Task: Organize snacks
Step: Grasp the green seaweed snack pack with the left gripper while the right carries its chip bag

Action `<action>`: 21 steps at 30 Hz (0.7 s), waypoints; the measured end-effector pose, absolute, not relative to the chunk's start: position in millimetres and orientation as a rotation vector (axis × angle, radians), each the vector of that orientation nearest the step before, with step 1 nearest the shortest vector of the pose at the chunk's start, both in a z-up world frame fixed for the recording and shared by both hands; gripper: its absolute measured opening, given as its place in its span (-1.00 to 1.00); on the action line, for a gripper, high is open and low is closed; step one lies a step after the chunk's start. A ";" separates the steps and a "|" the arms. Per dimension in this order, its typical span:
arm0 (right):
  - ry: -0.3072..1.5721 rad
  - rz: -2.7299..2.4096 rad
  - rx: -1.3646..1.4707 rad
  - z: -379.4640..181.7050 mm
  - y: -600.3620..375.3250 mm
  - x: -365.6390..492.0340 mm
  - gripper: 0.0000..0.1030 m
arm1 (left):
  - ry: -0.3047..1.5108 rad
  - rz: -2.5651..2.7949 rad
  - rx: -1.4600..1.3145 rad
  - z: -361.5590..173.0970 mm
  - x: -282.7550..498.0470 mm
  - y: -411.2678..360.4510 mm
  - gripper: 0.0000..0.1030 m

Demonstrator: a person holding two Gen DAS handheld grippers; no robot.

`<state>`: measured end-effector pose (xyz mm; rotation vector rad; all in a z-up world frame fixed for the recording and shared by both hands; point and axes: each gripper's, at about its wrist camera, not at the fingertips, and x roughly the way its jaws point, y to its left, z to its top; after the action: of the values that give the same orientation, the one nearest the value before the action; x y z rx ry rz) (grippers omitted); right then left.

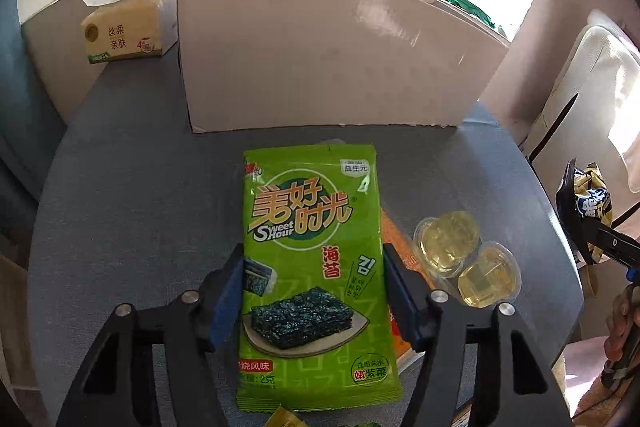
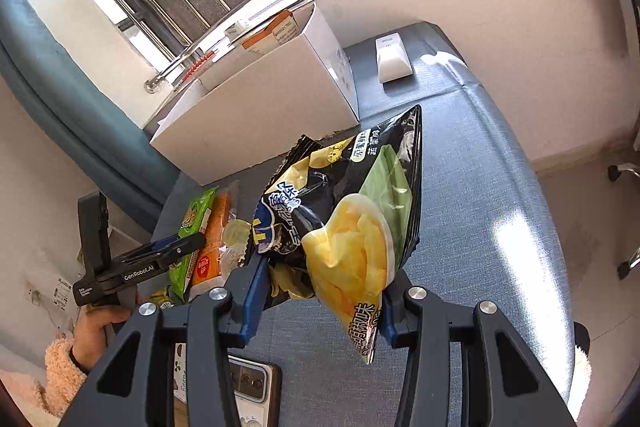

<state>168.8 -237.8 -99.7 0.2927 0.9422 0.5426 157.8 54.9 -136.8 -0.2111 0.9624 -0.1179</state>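
Blue-padded fingers of the left claw (image 1: 314, 301) bracket a flat green foil packet of seaweed snack (image 1: 314, 267), one pad at each long edge; the pads look to be meeting the packet's sides, though whether they truly pinch it cannot be told from the left wrist view. The packet lies on the grey-blue fabric desk (image 1: 132, 195), overlapping an orange flat packet (image 1: 394, 247), with two clear plastic jelly cups (image 1: 466, 257) just beside that. Behind stands an open white cardboard box (image 1: 320, 55), with a yellow tissue pack (image 1: 120, 37) near its corner. The right claw (image 2: 320, 301) is clenched on a black-and-yellow crisp bag (image 2: 344, 223), held clear above the desk, with the white box beyond it. Sorting appears mid-way: one snack is lifted, another is being taken. Next, the left claw likely must firm its hold without crumpling the thin packet, while the crisp bag needs carrying over the box's rim.
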 end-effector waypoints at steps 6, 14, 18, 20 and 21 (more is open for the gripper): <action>0.945 0.579 0.286 -101.2 -228.0 169.4 -0.04 | 0.864 -0.121 -0.167 -111.8 138.9 61.3 0.21; 0.877 0.663 0.234 -72.8 -195.9 184.7 -0.04 | 0.692 -0.136 -0.218 -48.2 140.8 85.0 0.21; 0.814 0.709 0.202 -45.3 -173.1 208.7 -0.04 | 0.615 -0.140 -0.222 -12.4 163.2 94.7 0.21; 0.791 0.727 0.182 -31.1 -157.9 224.6 -0.04 | 0.574 -0.146 -0.220 3.8 179.6 101.3 0.21; 0.780 0.742 0.173 -24.5 -149.1 234.6 -0.04 | 0.565 -0.149 -0.223 10.0 192.8 102.7 0.21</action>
<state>234.6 -149.1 -24.5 0.1728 0.7795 0.7422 192.8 102.7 10.0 -0.2230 0.5653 -0.1487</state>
